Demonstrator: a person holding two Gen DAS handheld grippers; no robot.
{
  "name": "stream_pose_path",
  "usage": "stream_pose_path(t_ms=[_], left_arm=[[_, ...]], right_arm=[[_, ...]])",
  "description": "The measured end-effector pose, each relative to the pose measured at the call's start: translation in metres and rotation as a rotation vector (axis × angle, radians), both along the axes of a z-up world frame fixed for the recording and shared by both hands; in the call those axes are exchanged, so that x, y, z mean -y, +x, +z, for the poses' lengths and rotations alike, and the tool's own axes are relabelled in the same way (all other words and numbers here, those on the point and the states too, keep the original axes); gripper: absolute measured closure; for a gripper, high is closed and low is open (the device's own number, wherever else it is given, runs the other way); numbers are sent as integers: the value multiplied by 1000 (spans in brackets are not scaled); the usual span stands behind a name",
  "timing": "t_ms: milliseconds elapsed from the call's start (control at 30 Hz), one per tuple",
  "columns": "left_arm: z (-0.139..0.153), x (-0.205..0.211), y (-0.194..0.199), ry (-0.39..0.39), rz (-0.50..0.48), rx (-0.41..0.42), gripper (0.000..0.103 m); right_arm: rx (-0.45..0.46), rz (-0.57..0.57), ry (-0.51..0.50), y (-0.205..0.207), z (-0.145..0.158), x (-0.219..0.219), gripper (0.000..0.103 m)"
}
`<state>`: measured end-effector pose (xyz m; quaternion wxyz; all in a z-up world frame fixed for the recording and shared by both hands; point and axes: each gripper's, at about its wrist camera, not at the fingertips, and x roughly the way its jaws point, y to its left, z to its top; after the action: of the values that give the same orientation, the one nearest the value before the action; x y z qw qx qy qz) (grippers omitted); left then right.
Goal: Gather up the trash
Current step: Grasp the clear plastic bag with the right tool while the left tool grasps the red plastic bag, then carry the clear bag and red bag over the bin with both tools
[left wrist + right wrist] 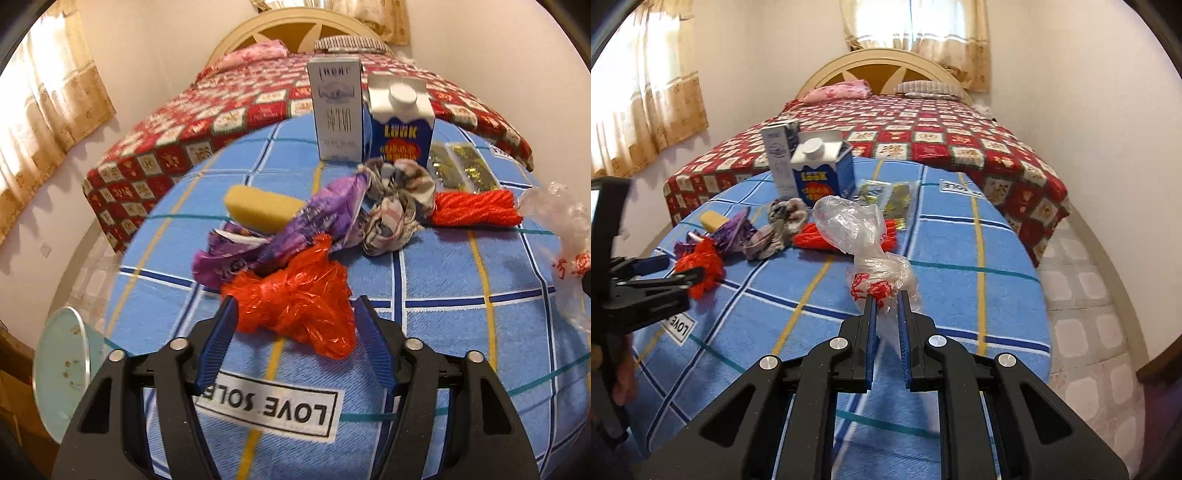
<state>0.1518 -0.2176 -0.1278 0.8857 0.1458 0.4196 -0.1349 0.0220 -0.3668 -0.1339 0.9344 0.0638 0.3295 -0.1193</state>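
Right gripper (pixel 886 297) is clamped on the clear bag (pixel 864 236); left gripper (pixel 293 314), jaws parted, brackets the red bag (pixel 295 299). Litter at 12 o'clock remains uncollected.

Left tool (pixel 295 314) straddling crumpled red plastic bag (pixel 295 306) on blue checked cloth (pixel 461 350), cartons (pixel 400 122) behind

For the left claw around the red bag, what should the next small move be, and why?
Probably close the left claw the rest of the way on the red plastic bag. The crumpled bag sits between its blue pads, which look not yet pressed on it. The right claw is already shut on the clear plastic bag, so only this grasp seems unfinished.
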Motion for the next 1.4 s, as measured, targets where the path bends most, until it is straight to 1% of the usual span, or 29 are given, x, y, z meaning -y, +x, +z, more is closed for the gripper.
stream_pose_path(t_ms=[33,100,133,200,367,467,533,667,800,1100,1400], left_arm=[[-3,-2,2,-6,-3,-23,77],[-6,-6,4,-34,-11,-56,85],[-5,-9,3,-31,-8,-47,91],[1,-19,-2,-53,-14,-45,95],[17,-47,-18,-43,-4,7,96],[28,-70,-25,-30,25,44,96],[34,-85,-29,-34,41,62,97],[42,-109,-33,-46,70,76,97],[46,-132,-34,-45,111,96,97],[46,-184,-35,-34,195,114,97],[52,-220,-39,-24,259,144,97]], right_arm=[[2,16,-2,1,0,-4,91],[8,33,0,0,0,-9,91],[10,37,2,1,0,-11,91],[19,52,1,2,3,-19,91],[33,85,-5,4,9,-39,91],[35,113,-12,9,11,-54,91],[39,132,-17,14,13,-63,91],[44,171,-28,23,16,-85,91],[46,205,-36,32,18,-104,91],[34,296,-56,60,19,-154,91],[31,363,-94,75,19,-196,91]])
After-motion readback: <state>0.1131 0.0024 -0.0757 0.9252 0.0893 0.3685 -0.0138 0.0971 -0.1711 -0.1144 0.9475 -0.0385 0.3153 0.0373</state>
